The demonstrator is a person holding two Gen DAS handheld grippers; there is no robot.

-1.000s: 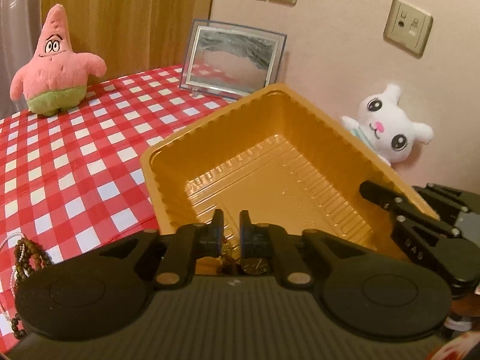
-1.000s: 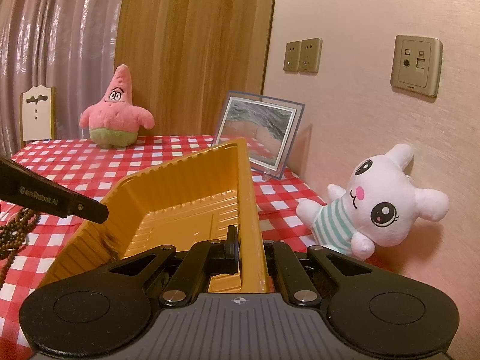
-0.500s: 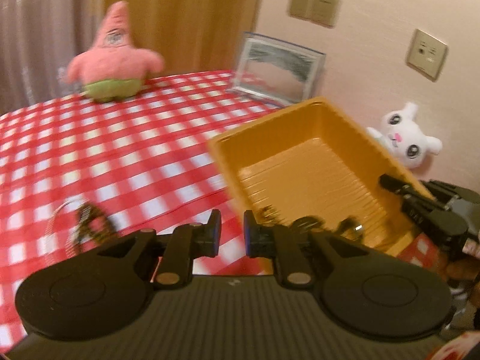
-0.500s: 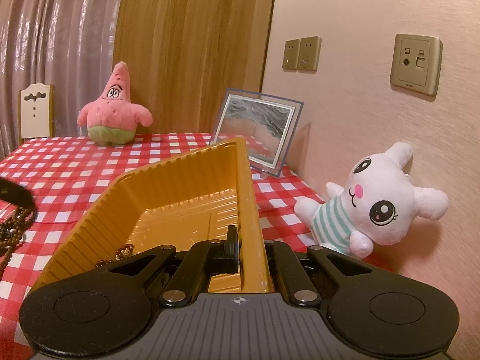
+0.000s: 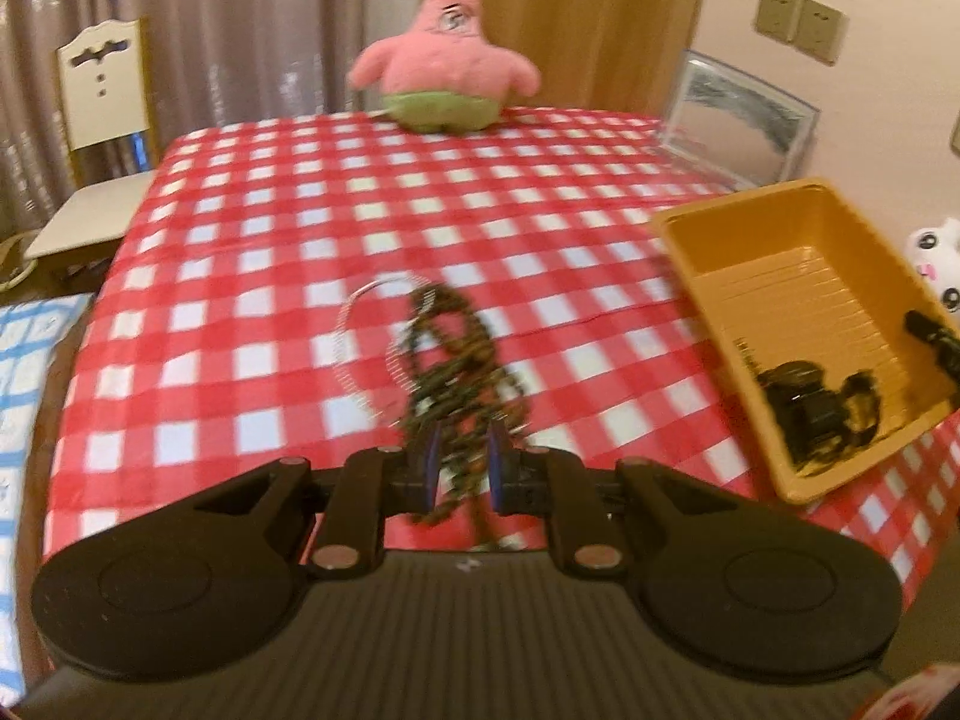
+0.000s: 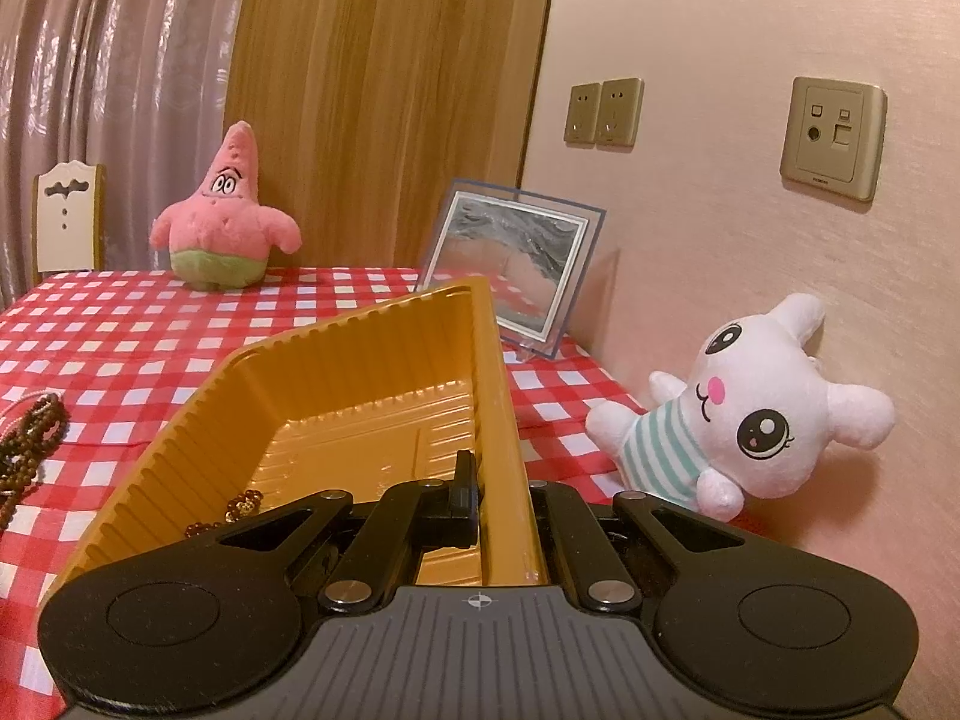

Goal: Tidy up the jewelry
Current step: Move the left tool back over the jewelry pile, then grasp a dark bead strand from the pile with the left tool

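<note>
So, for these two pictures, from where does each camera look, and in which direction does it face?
Left wrist: sits on the left gripper, looking down over the checked table at the bead necklaces; its open fingers show, and the right gripper's tip at the tray.
Right wrist: sits on the right gripper, low, facing the wall; its fingers clamp the tray wall.
Shared: tray, beads in it, necklaces, pink star plush, white bunny plush, picture frame, chair.

Pink starfish plush point(image 5: 447, 54), white bunny plush point(image 6: 744, 408)
</note>
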